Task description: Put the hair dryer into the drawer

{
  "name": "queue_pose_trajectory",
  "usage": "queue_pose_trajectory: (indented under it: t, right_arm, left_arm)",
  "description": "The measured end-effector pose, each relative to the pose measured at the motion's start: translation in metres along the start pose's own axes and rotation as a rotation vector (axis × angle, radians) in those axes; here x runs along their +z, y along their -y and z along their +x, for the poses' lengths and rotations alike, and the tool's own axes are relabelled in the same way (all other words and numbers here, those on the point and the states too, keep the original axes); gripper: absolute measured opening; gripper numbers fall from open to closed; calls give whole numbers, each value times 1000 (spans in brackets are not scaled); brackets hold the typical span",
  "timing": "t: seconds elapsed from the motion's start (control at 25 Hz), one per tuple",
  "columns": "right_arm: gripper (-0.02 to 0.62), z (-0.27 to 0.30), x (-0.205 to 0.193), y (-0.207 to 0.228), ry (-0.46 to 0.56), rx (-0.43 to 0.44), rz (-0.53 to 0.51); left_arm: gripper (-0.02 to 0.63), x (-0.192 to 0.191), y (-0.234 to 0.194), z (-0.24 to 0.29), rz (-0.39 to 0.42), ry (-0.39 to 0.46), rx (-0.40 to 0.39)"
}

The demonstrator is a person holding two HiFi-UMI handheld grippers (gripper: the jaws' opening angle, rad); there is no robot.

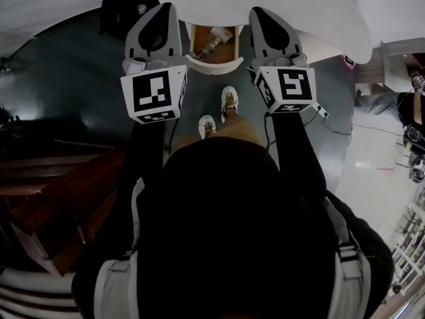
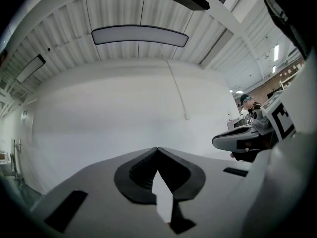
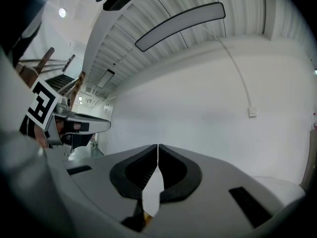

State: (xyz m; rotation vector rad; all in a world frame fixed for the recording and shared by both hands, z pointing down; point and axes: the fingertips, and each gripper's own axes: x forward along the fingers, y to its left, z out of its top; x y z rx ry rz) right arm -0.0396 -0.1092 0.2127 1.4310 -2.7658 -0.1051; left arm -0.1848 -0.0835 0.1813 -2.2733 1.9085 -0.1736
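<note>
In the head view a wooden drawer (image 1: 199,48) stands pulled out under the white tabletop. A pale object that looks like the hair dryer (image 1: 214,40) lies inside it. My left gripper (image 1: 161,8) is held level to the left of the drawer, its jaws shut with nothing between them. On the drawer's other side my right gripper (image 1: 260,12) is also shut and empty. The left gripper view shows the closed jaws (image 2: 157,148) against a bare white wall, with the right gripper (image 2: 242,140) alongside. The right gripper view shows its closed jaws (image 3: 157,146) and the left gripper (image 3: 79,125).
A white round tabletop (image 1: 285,5) overhangs the drawer. A black bag (image 1: 119,8) sits on the dark floor at the far left. Dark wooden furniture (image 1: 60,191) stands at the left. The person's white shoes (image 1: 229,100) are just before the drawer; a cable (image 1: 322,111) lies at right.
</note>
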Motion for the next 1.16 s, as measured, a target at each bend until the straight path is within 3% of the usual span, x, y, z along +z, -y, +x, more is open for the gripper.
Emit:
queue_pose_trajectory:
  t: [0.28, 1.16]
  right_arm:
    - [26, -5, 2, -2, -7, 4, -80]
    - [28, -1, 2, -10, 8, -4, -48]
  left_arm:
    - [15, 0, 9, 1, 0, -2, -38]
    - [15, -7, 4, 2, -19, -12, -58]
